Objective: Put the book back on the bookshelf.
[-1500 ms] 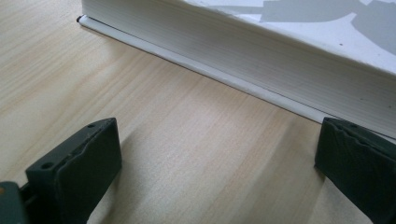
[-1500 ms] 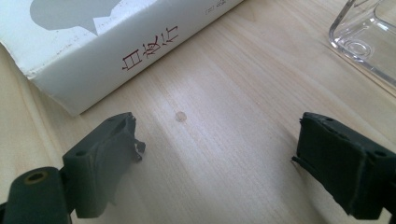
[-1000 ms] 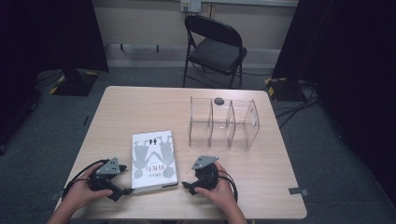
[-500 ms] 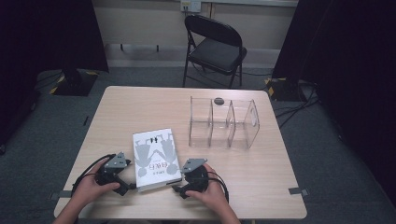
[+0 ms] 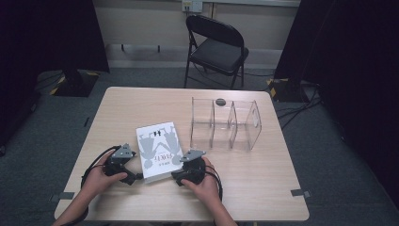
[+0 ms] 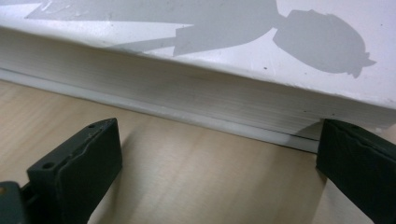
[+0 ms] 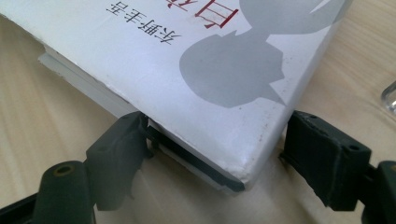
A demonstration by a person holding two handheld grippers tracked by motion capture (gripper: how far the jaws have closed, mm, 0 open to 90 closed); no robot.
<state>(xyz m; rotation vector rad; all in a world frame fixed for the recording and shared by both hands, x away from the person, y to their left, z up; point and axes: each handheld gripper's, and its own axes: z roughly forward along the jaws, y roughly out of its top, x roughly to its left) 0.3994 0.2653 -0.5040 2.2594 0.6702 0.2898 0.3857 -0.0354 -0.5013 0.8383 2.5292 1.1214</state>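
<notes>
The thick white hardcover book with grey silhouettes (image 7: 196, 70) has one near corner between my right gripper (image 7: 215, 158)'s jaws, which have just been closing (one touches its edge). My left gripper (image 6: 215, 158)'s jaws stand spread beside its page edge. It lies flat on the pale wooden tabletop (image 5: 141, 103), near a clear plastic divider rack (image 5: 226, 125).

The left gripper (image 6: 219, 186) stands with its black jaws wide apart, low over the wooden counter (image 6: 196, 172). Ahead lies a thick white book (image 6: 187, 88), page edges facing the camera; the right-hand jaw sits just beside its corner.
</notes>
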